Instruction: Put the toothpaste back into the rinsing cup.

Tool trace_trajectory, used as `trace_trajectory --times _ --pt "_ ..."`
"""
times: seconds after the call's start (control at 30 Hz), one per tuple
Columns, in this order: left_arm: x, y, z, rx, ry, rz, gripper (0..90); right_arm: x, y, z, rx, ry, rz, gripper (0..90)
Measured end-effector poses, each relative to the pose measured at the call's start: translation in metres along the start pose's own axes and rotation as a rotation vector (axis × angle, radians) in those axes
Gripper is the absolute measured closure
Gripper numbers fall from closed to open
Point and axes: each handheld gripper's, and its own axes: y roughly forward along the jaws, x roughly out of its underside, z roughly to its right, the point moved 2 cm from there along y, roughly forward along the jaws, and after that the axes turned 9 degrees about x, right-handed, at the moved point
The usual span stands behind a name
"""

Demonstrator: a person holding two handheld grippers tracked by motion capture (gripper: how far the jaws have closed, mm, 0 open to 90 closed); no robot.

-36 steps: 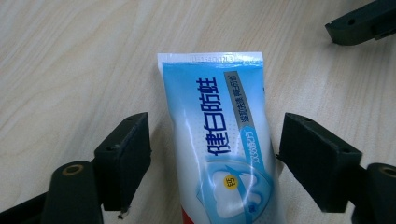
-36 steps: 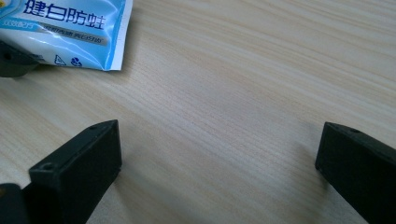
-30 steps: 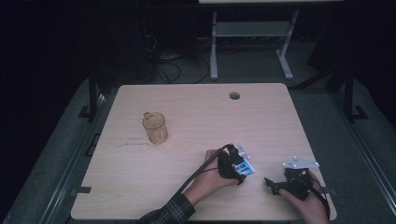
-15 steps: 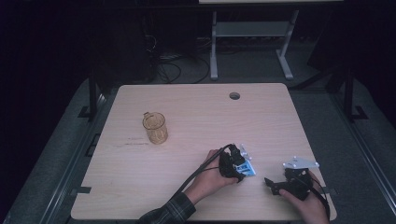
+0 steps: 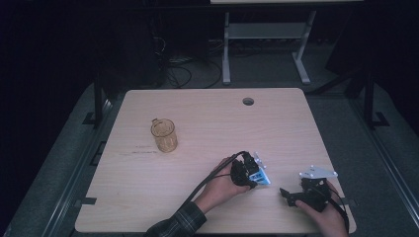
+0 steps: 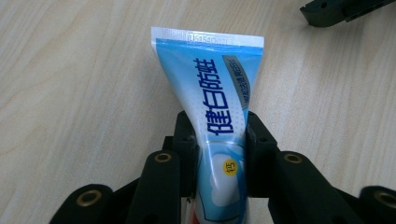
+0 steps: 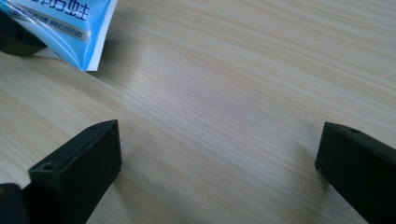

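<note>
The toothpaste tube [image 6: 219, 121] is blue and white with bold blue Chinese characters down its length, a grey band of smaller characters beside them, a small yellow roundel lower down and a stamped code on the flat crimp, too fine to read with any certainty; its long axis runs along the left gripper [image 6: 218, 140], crimped end pointing away from the hand. That gripper's jaws have just been closing and now pinch the tube on both sides, near the table's [image 5: 207, 113] front edge, right of centre; the right gripper [image 5: 291, 196] rests near the front right corner, jaws wide with bare wood between them, while an amber cup [image 5: 164, 135] stands well apart towards the left edge.
</note>
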Motion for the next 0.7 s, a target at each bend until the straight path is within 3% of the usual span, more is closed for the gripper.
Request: trace_trajectory --times 0.27,0.4,0.5,0.57,0.7 --pt "0.000 -0.002 0.000 -0.002 0.011 -0.003 73.2 0.000 0.000 0.000 0.000 0.000 0.000 0.0" --pt "0.000 -0.003 0.000 0.018 0.015 0.002 73.4 0.000 0.000 0.000 -0.001 0.000 0.000 0.0" --pt "0.001 -0.005 0.000 0.026 0.014 0.018 73.4 0.000 0.000 0.000 -0.001 -0.001 0.000 0.0" --pt "0.001 -0.009 0.000 0.039 0.001 0.054 73.4 0.000 0.000 0.000 -0.001 -0.001 0.000 0.0" --pt "0.002 -0.017 0.000 0.050 0.015 0.081 73.3 0.000 0.000 0.000 -0.001 0.000 0.000 0.0"
